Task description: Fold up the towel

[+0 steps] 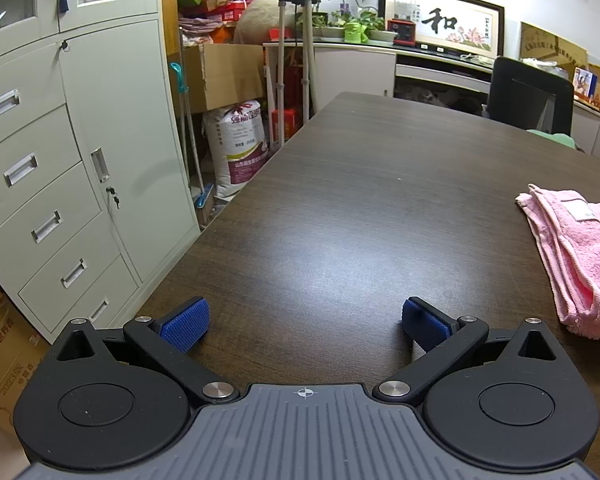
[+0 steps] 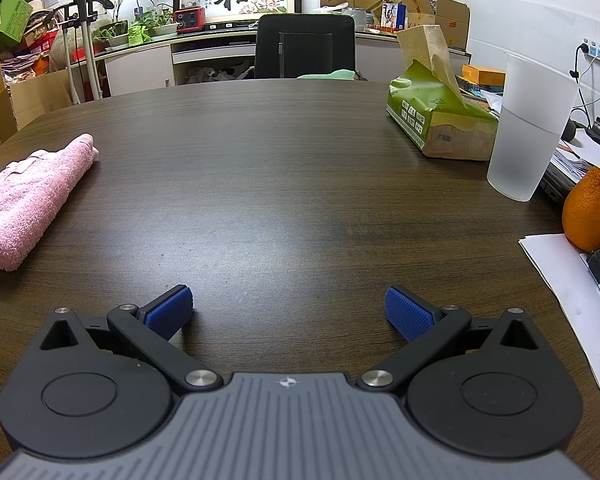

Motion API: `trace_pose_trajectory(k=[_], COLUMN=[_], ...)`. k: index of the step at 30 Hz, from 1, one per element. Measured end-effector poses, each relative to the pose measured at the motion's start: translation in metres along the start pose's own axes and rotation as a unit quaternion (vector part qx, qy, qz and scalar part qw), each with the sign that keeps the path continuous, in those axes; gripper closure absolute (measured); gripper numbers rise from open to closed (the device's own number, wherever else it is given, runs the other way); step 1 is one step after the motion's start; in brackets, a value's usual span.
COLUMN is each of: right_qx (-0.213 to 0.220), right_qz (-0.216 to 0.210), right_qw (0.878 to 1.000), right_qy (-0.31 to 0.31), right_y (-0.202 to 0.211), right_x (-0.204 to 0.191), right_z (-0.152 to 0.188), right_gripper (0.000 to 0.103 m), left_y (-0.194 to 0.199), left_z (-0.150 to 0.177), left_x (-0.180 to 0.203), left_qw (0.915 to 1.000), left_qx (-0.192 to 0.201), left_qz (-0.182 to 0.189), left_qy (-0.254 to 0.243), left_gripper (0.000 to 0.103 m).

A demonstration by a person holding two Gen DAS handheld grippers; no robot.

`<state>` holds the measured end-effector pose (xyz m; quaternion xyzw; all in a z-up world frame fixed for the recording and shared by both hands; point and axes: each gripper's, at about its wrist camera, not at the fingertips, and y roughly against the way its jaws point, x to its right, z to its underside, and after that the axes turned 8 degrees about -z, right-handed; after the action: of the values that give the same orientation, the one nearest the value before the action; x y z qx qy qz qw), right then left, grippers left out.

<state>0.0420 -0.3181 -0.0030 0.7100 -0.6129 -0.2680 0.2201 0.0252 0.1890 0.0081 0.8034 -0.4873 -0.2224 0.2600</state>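
Note:
A pink towel (image 1: 576, 256) lies folded into a thick bundle on the dark wooden table (image 1: 340, 208), at the right edge of the left wrist view. The same pink towel (image 2: 28, 196) shows at the left edge of the right wrist view. My left gripper (image 1: 304, 324) hovers over bare table well to the left of the towel, its blue pads (image 1: 186, 324) spread wide with nothing between them. My right gripper (image 2: 288, 312) is to the right of the towel, also open and holding nothing. Neither gripper touches the towel.
A green tissue pack (image 2: 436, 120), a frosted plastic cup (image 2: 528, 132), an orange (image 2: 590, 212) and papers (image 2: 560, 276) stand along the table's right side. A black chair (image 2: 304, 46) is at the far end. White metal cabinets (image 1: 60, 160) flank the table's left edge.

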Motion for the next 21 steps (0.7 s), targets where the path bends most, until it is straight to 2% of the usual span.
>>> trace_pose_trajectory(k=[21], right_qx=[0.0], right_qz=[0.0], right_qw=[1.0], right_qy=[0.0], right_y=[-0.0001], right_x=[-0.0001], right_z=[0.0002], right_gripper=[0.0], left_y=[-0.005], left_z=[-0.0024], left_x=[-0.0041], left_qw=[0.9998], left_qx=[0.002], left_qz=[0.014], left_qy=[-0.012], left_gripper=[0.0])
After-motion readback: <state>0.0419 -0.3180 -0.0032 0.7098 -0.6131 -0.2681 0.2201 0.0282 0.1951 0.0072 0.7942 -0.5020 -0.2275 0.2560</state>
